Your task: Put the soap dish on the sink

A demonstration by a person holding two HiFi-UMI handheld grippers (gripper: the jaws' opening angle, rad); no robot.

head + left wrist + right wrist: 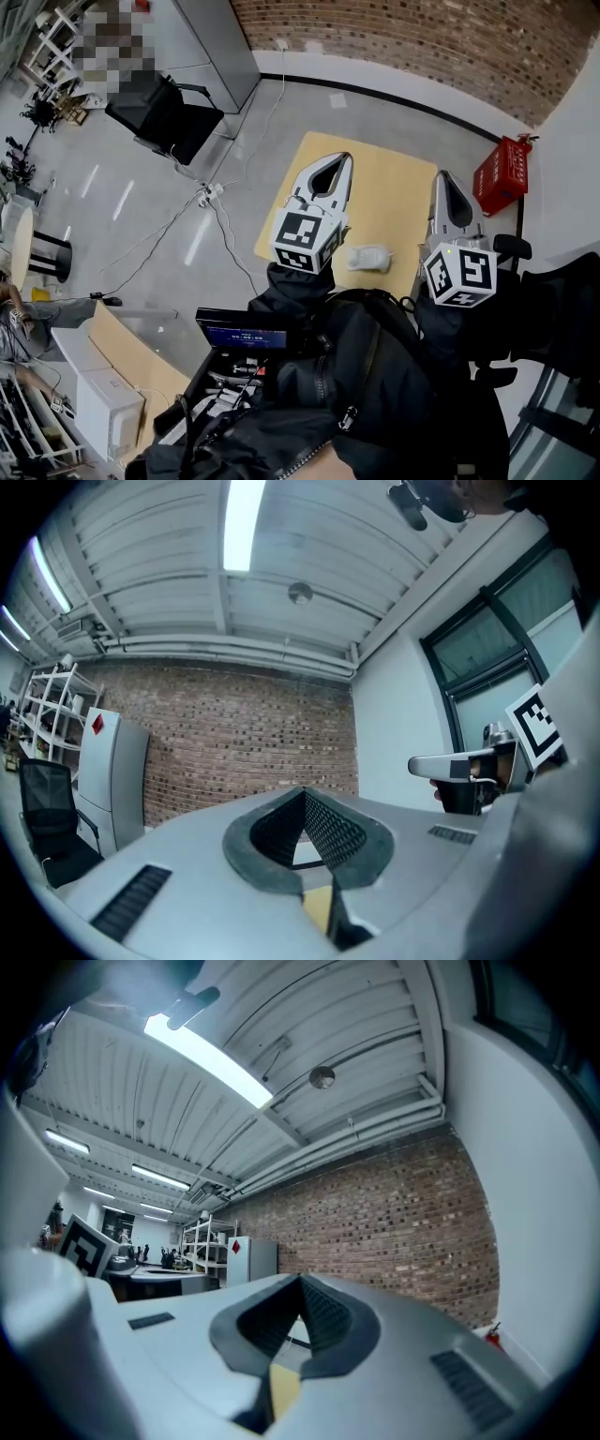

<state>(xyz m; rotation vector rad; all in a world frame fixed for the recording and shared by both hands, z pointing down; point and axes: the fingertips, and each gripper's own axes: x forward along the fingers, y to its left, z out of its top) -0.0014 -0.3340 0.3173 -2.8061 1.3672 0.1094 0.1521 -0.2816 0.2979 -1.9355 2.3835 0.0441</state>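
1. Dark jacket sleeves (292, 289) fill the foreground of the head view. Both tools reach out level from them over a yellow tabletop (394, 187).
2. On that tabletop lies the soap dish (368, 258), in the gap between the two grippers. It is back from their jaw tips, toward the person, and below them. Its long side runs across, left to right.
3. It looks white, low and smooth (too small for finer detail).
4. The left gripper (346, 157) has its jaws closed tip to tip with nothing between them, and it sits a shade nearer the dish.
5. The right gripper (440, 174) is likewise closed and empty.
6. Reaching the dish would likely mean opening, drawing back and tipping down. No sink is in view.
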